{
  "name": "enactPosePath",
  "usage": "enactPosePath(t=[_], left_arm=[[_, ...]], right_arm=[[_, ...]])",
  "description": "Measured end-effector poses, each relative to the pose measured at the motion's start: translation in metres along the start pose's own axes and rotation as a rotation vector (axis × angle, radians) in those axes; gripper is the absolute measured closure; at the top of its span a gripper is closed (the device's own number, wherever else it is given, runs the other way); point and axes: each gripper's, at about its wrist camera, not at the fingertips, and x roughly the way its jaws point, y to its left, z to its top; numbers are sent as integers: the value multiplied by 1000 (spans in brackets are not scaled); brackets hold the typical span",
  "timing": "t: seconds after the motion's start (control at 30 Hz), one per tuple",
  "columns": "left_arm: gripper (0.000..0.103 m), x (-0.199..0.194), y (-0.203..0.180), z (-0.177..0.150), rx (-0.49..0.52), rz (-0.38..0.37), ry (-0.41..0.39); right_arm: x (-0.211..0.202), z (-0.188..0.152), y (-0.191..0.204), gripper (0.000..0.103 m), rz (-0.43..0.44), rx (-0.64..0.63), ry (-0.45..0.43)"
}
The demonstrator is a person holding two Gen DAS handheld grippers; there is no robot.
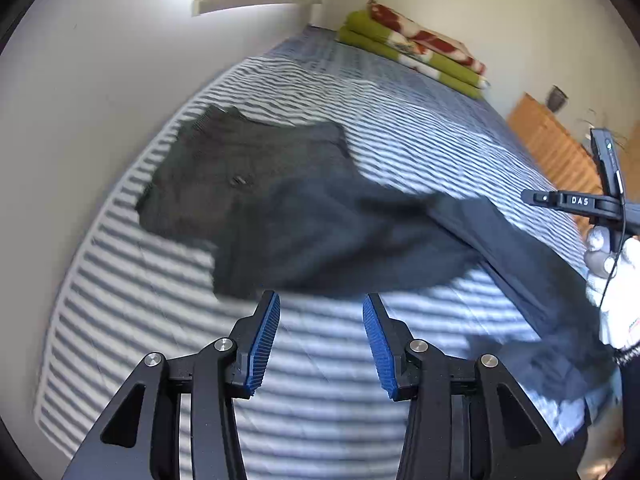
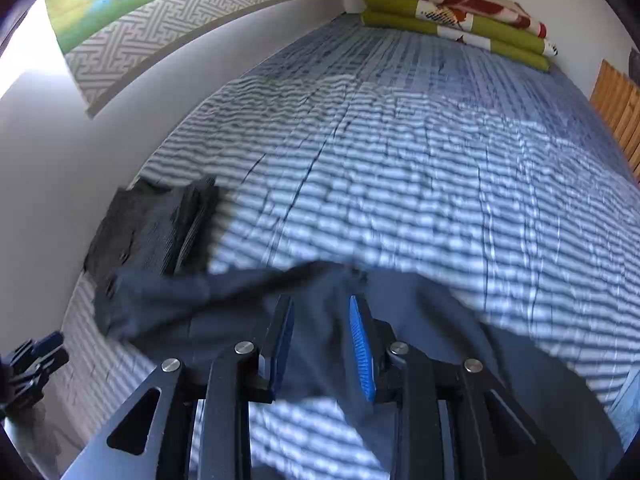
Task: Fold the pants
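My left fingers (image 1: 321,344) gape empty over the bed (image 1: 160,320); right fingers (image 2: 322,350) stand apart astride the pants (image 2: 320,344). Smooth toward twelve o'clock before regripping.

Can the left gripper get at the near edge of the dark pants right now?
Probably yes. The left gripper is open with nothing between its pads, and the dark pants lie just beyond its fingertips on the striped bedspread, nothing in between.
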Motion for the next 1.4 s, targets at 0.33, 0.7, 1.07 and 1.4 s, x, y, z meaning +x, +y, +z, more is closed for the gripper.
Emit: enactPosePath(t=[0.33, 0.7, 1.07, 1.4], left_arm=[[36, -21, -89, -135, 113, -154, 138], [23, 33, -189, -221, 201, -102, 291], [95, 22, -157, -193, 71, -196, 263], [62, -73, -27, -112, -173, -22, 21]], right_arm=[[-56, -216, -54, 67, -69, -19, 105], [-44, -274, -41, 47, -151, -62, 47], [-13, -268, -23, 101, -242, -156, 94], [-104, -280, -49, 102, -291, -113, -26]])
